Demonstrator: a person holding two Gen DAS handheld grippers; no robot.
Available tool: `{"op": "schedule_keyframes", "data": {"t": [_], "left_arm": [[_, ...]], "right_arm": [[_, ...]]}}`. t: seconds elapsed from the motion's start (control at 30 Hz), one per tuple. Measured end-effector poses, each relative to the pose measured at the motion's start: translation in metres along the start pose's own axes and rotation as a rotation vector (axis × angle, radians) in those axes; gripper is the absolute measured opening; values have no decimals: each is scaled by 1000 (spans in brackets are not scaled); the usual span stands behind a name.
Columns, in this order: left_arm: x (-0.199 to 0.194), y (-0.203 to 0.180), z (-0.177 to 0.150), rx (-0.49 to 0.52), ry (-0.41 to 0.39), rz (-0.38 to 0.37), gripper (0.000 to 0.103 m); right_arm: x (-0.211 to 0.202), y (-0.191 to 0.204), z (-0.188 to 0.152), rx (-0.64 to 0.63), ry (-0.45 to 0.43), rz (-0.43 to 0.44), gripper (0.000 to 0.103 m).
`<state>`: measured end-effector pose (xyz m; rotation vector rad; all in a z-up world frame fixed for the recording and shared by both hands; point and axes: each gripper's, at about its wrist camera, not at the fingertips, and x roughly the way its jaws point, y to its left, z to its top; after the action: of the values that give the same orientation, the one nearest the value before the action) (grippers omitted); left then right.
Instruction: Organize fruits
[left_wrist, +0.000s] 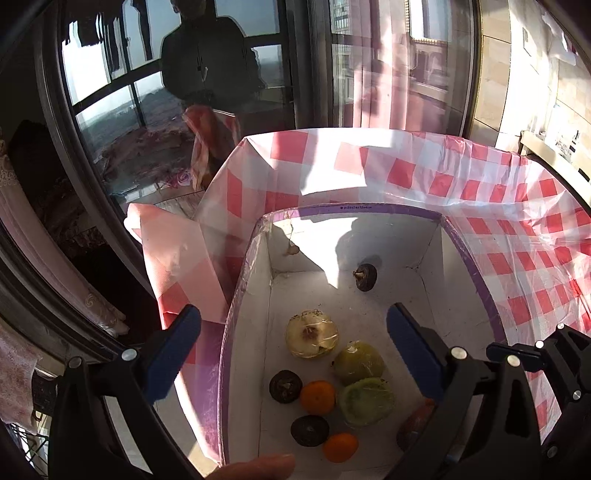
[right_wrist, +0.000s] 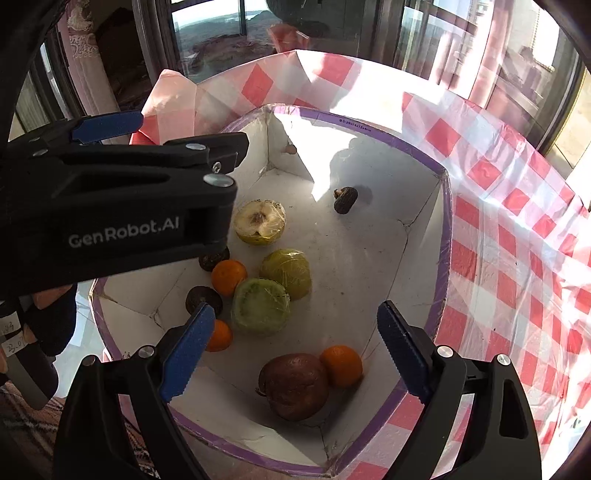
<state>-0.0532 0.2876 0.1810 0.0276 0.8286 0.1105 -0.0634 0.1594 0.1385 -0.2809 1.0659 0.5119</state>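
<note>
My right gripper (right_wrist: 295, 350) hangs over the near end of the box (right_wrist: 445, 229) with its blue pads spread wide and nothing between them. Straight below and a little ahead lies the brown pear (right_wrist: 293, 386), dull and mottled, its stem end toward my left and its long axis running roughly across the line of my fingers; a small orange (right_wrist: 341, 365) touches its right shoulder. Judging from that, the right hand is the nearer one for the pear, and a grasp would want the jaws set across its narrower waist while keeping off the orange. My left gripper (left_wrist: 295, 354) is also released and empty, poised above the left-centre cluster. There a green cut fruit (right_wrist: 260, 312) wrapped in shiny film sits against a yellow-green wrapped one (right_wrist: 286, 273), with two more oranges and dark, rough, round fruits beside them. Further in, a pale halved fruit (right_wrist: 260, 221), also film-wrapped, shows its core upward. Farthest, a lone dark shrivelled fruit (right_wrist: 345, 200) sits well apart near the sunlit back wall. The box is white card, scuffed, purple-rimmed, on a red-checked plastic cloth (right_wrist: 517, 258).
</note>
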Motion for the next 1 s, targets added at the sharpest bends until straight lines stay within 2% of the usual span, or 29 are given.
{"op": "schedule_keyframes", "data": {"t": [0.1,0.2,0.5,0.73,1.0], "left_arm": [[4,2,-4,-11,35,-21,101],[9,1,-9,-11,71,-48,101],[21,-7,-21,41,141,-50,101],[28,-5,-23,52,166,-48,101],[31,-8,-24,72,177,-56,101]], "right_arm": [[-1,-3,0,25,14,6,86],[1,-2,-2,41,21,-32,86],[12,1,-7,34,38,-144,86],[16,-11,-7,100,46,-137,86],[21,-6,-5,86,55,-135,86]]}}
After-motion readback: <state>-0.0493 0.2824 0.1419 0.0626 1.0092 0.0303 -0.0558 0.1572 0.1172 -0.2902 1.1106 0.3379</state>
